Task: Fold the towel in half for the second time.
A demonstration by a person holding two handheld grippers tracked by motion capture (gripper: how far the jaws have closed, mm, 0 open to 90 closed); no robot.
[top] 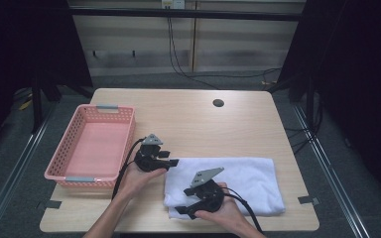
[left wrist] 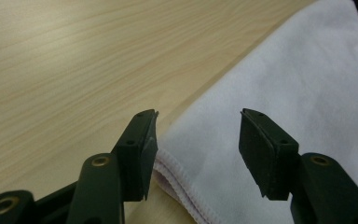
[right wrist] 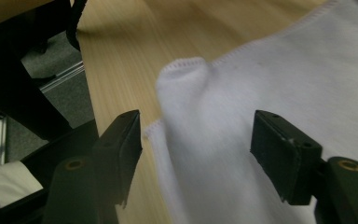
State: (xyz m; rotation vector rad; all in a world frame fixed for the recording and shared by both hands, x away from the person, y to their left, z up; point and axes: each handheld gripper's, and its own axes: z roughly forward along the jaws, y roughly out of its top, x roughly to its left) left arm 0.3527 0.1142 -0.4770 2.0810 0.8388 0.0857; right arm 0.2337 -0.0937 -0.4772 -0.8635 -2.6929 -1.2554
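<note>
A folded white towel lies on the near right part of the wooden table. My left gripper is open at the towel's far left corner; in the left gripper view that hemmed corner lies between its spread jaws. My right gripper is open over the towel's near left corner. In the right gripper view a raised fold of the towel stands just beyond the gap between its jaws.
An empty pink plastic basket stands on the table's left side. A round cable hole is at the far middle. Tape marks sit near the front corners. The table's front edge is close under my right hand.
</note>
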